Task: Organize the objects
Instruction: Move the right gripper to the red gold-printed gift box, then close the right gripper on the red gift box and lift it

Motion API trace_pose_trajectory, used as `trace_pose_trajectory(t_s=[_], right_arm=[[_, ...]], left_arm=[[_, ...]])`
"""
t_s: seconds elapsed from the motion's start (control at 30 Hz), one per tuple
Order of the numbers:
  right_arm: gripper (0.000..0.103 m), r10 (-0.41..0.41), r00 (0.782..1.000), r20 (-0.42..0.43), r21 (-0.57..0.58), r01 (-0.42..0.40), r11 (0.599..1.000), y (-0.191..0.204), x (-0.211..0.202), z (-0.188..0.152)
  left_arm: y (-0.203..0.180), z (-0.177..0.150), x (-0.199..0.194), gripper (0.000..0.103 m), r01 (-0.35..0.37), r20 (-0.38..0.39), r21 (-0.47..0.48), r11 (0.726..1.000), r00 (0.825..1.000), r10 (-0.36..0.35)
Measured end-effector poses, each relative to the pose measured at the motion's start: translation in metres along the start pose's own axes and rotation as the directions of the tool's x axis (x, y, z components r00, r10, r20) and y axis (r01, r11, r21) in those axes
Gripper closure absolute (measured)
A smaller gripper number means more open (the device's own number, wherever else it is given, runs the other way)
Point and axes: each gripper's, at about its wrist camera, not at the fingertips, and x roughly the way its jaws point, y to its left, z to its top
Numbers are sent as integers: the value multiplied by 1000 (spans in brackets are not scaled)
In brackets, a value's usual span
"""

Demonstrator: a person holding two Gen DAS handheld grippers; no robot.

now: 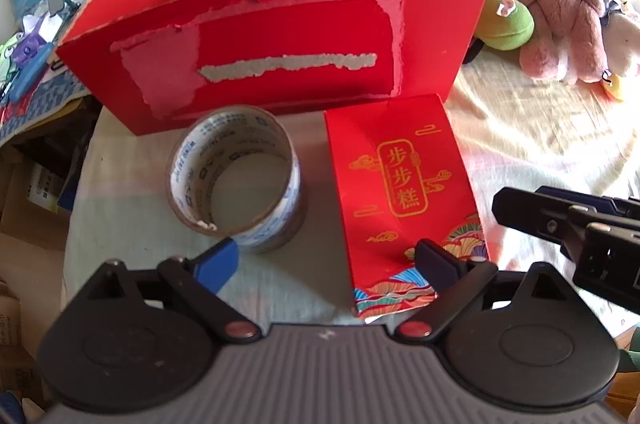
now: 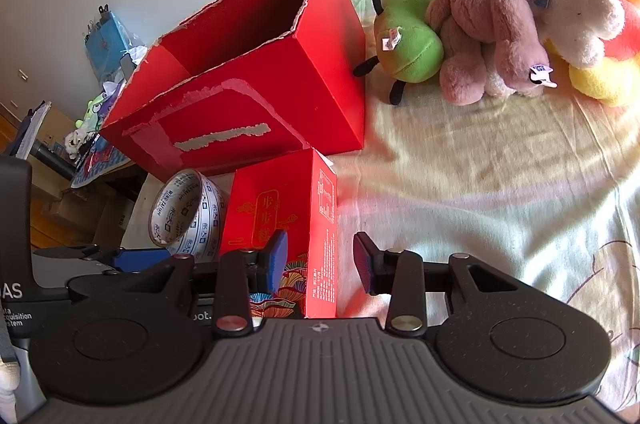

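The surface under everything is a cloth-covered bed or table, pale and patterned, running off to my right. On it, near its left edge, stands the big open red carton, its top flaps torn away and its front face scarred where tape has been ripped off; nothing shows inside from here. To the right of the carton, toward the far edge of the cloth, lies a heap of soft toys: a pink plush bear leaning on a green plush, with a white plush and a yellow one behind. Just in front of the carton, touching or nearly touching its front wall, stands the small red gift box with gold characters, upright. Beside it on its left, close but apart, the roll of clear packing tape lies on its flat side, also just short of the carton. My left gripper hangs above these two, pointing steeply down, its jaws spread wide and holding nothing: the blue pad sits by the tape, the other finger over the gift box's lower corner. My right gripper has its jaws partly parted around the near end of the gift box; I cannot tell whether the pads press on it.
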Motion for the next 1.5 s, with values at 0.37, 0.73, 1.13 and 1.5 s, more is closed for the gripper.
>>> trace_pose_trajectory(t_s=[0.37,0.73,1.13,1.5], right_arm=[[64,7,1000,-5,12,-7,1000,-5,1,1],[63,17,1000,-2,25,-17,1000,-8,2,3],[63,38,999,18,40,-39,998,-10,3,7],[56,74,997,6,40,-74,996,-8,11,11]], left_arm=[[1,0,5,3,22,-5,-1,1000,1000,-22],[-7,3,5,1,44,0,29,999,999,-44],[-13,4,4,0,74,8,60,995,997,-74],[-4,7,6,0,158,-3,47,986,987,-158]])
